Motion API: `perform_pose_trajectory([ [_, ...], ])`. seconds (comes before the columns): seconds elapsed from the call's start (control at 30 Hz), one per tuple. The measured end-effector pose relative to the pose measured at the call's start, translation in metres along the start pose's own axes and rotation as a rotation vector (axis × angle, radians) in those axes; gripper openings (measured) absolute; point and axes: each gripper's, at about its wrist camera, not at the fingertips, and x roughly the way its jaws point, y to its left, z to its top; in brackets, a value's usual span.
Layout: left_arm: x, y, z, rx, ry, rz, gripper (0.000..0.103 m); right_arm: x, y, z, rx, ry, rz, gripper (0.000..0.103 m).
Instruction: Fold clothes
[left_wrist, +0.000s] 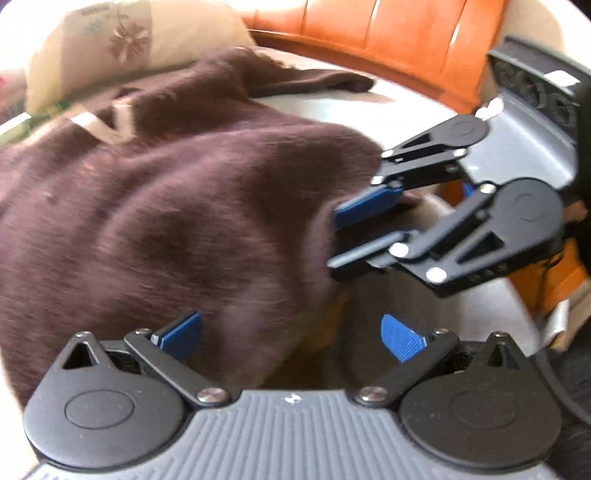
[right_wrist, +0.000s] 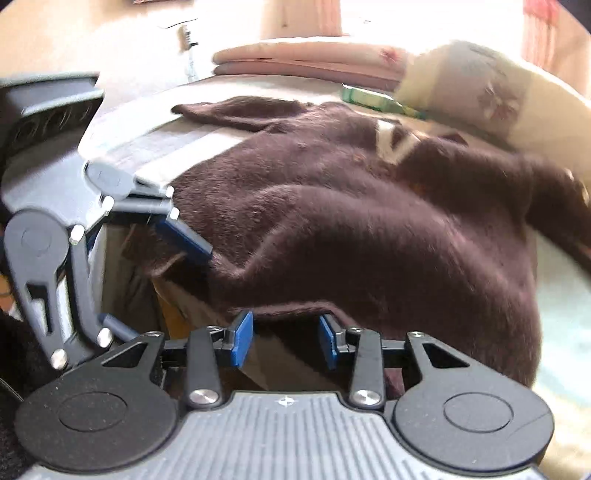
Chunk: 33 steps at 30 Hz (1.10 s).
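Sweater (left_wrist: 166, 206), dark brown and fuzzy with a pale V-neck trim, lies rumpled across a light-covered bed (left_wrist: 399, 107); its near hem hangs over the bed edge toward both cameras, and one sleeve trails toward the far side. No containers are visible in either view.

Left-wrist view, left to right: a beige pillow with a flower print (left_wrist: 122, 40) sits at the head of the sweater; an orange padded panel (left_wrist: 369, 29) runs behind the bed. The left gripper (left_wrist: 291, 336) has its blue-padded fingers (left_wrist: 181, 334) spread wide, the left pad touching or partly under the brown fabric, the right pad clear of it; nothing is pinched between them. To the right, the right gripper (left_wrist: 334, 240) reaches in sideways at the sweater's hem, its blue finger against the cloth fold and a second finger just below it. Whether cloth is actually caught between them cannot be told from this view.

Right-wrist view, left to right: the left gripper (right_wrist: 159, 277) appears at the left edge, one blue finger lying on the hem where it drops off the bed. The right gripper (right_wrist: 286, 341) has its fingers partly open, standing upright just beneath the hanging hem edge, with a visible gap and no fabric between the pads. Beyond, folded pink bedding (right_wrist: 306, 57) lies at the far end, a green object (right_wrist: 373, 98) beside the pillow
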Motion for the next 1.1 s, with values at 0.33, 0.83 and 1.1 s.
perform_pose_trajectory([
  [0.33,-0.021,0.030,-0.012,-0.028,0.029,0.089,0.102,0.046,0.060,-0.026,-0.595,0.061,-0.246,0.043],
  [0.83,-0.081,0.075,-0.009,-0.279,-0.052,0.243,0.102,0.000,0.058,-0.001,-0.395,0.110,-0.073,0.003],
  [1.1,-0.083,0.138,-0.027,-0.535,-0.043,0.142,0.102,-0.036,0.035,0.009,-0.189,0.032,-0.008,0.014],
])
